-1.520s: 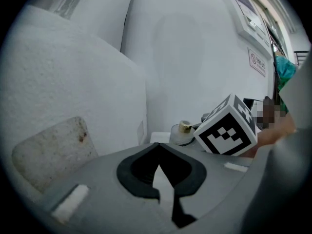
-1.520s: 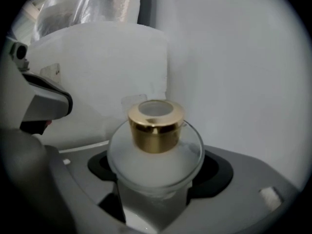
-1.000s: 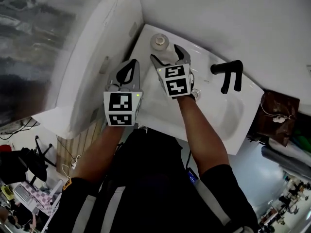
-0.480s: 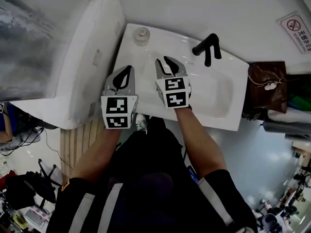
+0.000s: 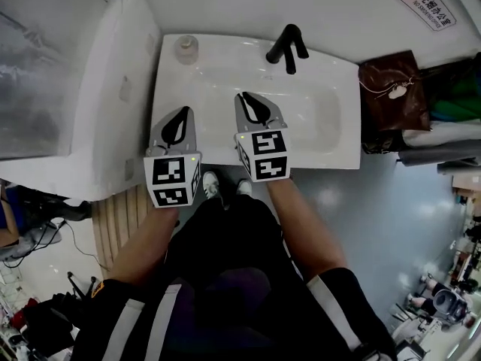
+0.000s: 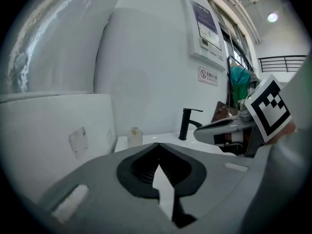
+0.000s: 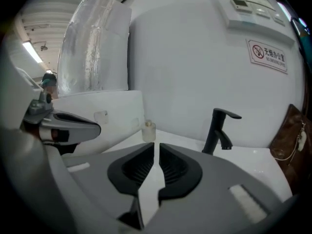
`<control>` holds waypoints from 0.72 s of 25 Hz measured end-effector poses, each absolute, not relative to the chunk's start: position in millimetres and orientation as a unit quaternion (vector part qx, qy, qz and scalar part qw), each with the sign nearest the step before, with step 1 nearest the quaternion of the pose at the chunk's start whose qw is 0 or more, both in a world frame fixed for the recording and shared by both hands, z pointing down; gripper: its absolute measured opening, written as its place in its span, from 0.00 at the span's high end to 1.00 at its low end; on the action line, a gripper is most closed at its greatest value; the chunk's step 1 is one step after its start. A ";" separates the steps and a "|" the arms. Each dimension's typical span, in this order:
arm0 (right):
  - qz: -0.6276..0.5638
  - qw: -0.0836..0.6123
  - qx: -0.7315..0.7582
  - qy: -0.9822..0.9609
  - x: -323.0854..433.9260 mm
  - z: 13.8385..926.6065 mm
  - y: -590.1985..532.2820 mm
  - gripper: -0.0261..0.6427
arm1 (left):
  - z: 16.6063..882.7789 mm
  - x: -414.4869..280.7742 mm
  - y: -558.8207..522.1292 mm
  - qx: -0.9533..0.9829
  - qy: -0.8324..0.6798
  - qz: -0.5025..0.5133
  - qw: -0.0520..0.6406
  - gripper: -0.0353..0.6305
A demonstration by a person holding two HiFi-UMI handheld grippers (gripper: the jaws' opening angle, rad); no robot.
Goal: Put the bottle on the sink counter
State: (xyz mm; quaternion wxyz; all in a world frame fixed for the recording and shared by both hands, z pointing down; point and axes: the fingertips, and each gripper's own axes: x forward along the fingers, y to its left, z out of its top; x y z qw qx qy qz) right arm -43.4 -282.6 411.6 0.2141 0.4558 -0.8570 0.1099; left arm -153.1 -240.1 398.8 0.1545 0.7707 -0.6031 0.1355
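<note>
As R gripper (image 5: 243, 96) closes empty, bottle (image 5: 186, 49) well beyond.

1. The bottle (image 5: 186, 49) is small, of clear, pale glass with a round cap; it stands upright.
2. It rests at the back left corner of the white sink counter (image 5: 218, 150), beside the basin.

A bottle (image 5: 186, 49) stands on the counter (image 5: 225, 60), well left of the faucet (image 5: 286, 45); a bag (image 5: 389, 100) sits off to the faucet's right.
</note>
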 end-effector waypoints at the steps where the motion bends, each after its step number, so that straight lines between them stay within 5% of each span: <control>1: 0.110 0.211 0.459 -0.856 -39.5 408.4 -279.0 0.92 | 395.7 -149.2 -239.3 0.774 -0.600 0.133 0.152 0.94; 18: 0.122 0.184 0.498 -0.839 67.6 360.0 -192.1 0.96 | 354.3 -20.9 -185.7 0.831 -0.528 0.111 0.138 0.94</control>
